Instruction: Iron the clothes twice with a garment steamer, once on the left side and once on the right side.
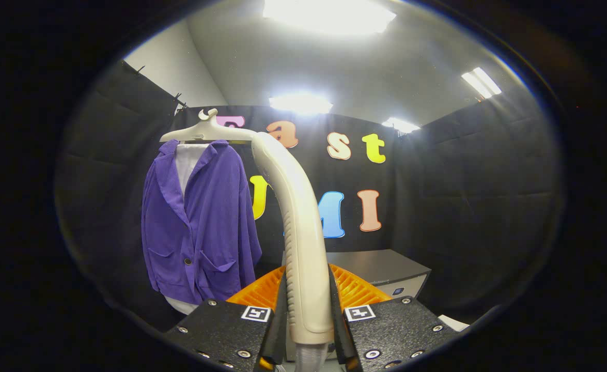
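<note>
Jacket (200, 222): I see a purple jacket hanging to the left of my fingers and beyond them, over a white garment (187, 163) that shows at the open collar and again below the hem. It has a button near the lower front and patch pockets.

Hanger (200, 133): a pale hanger carries the jacket at the shoulders, its hook standing up at the top.

Steamer (298, 222): I have the cream wand of the garment steamer running up from between my fingers. It curves to the left at its top, where its head meets the right end of the hanger near the jacket's shoulder. I cannot tell whether the head touches the cloth. A ribbed strip runs down the wand's lower part, and a clear hose leaves its base.

Gripper (308, 310): my two fingers are closed on the lower handle of the wand, one pressing each side.

Basket (357, 292): an orange ribbed thing shows just behind my fingers on both sides of the wand.

Box (380, 268): a grey cabinet stands to the right, beyond the fingers, against the black cloth wall (468, 206).
</note>
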Demonstrator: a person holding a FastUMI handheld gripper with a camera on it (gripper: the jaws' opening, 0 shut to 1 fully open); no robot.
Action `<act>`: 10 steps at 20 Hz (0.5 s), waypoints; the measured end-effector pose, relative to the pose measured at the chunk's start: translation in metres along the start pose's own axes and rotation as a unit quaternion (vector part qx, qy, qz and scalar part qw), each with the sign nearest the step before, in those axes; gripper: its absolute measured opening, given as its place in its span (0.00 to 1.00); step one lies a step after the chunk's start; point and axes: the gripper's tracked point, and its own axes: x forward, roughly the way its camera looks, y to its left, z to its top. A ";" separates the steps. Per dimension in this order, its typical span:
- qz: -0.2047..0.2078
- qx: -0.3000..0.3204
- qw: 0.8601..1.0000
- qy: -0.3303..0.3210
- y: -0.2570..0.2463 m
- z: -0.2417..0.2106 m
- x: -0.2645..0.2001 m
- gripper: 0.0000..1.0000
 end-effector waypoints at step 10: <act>-0.011 0.008 1.000 0.006 -0.008 -0.007 0.004 0.37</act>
